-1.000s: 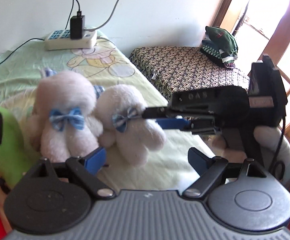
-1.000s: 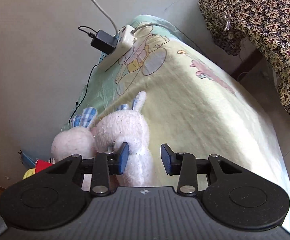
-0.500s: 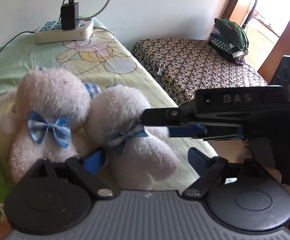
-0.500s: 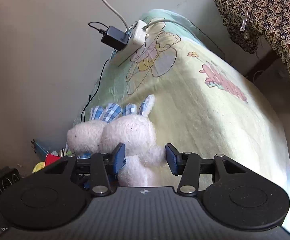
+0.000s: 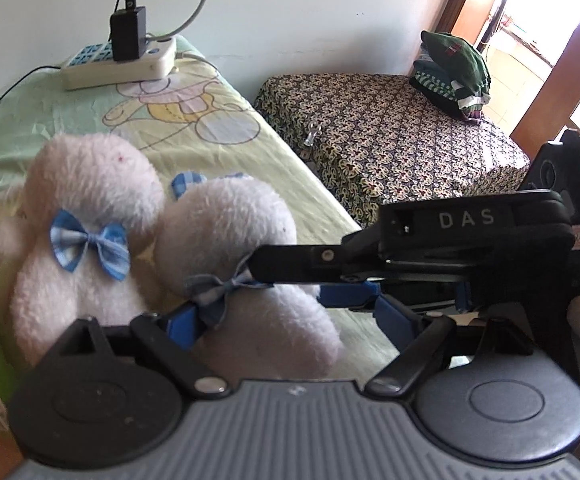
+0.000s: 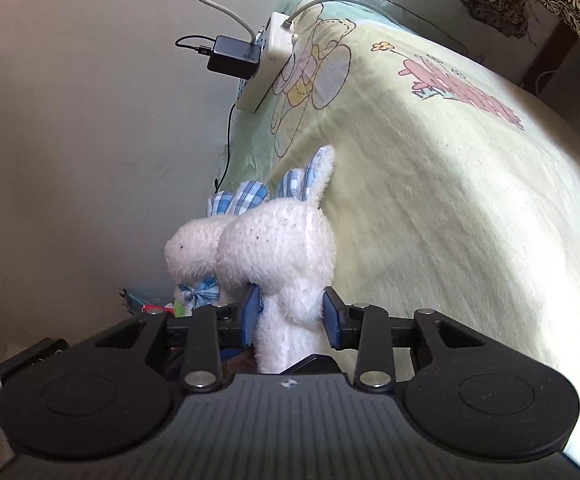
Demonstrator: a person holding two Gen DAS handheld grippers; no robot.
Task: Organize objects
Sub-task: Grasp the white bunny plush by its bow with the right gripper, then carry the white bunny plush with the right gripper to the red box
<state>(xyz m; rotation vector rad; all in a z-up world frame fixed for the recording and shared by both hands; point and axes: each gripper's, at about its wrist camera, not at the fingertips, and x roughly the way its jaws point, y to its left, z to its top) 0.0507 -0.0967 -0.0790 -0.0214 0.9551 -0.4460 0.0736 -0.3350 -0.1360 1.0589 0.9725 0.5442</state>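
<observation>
The nearer white plush rabbit sits on the bed, its neck pinched between the right tool's blue pads. A second rabbit leans against it on the left. The left tool is spread wide around the nearer rabbit's body, pads not pressing

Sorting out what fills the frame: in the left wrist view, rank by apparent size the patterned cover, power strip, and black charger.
Largest to smallest as they look:
1. Patterned cover
2. Power strip
3. Black charger
The cover lies nearer the camera, so its lead is partly nearness.
</observation>
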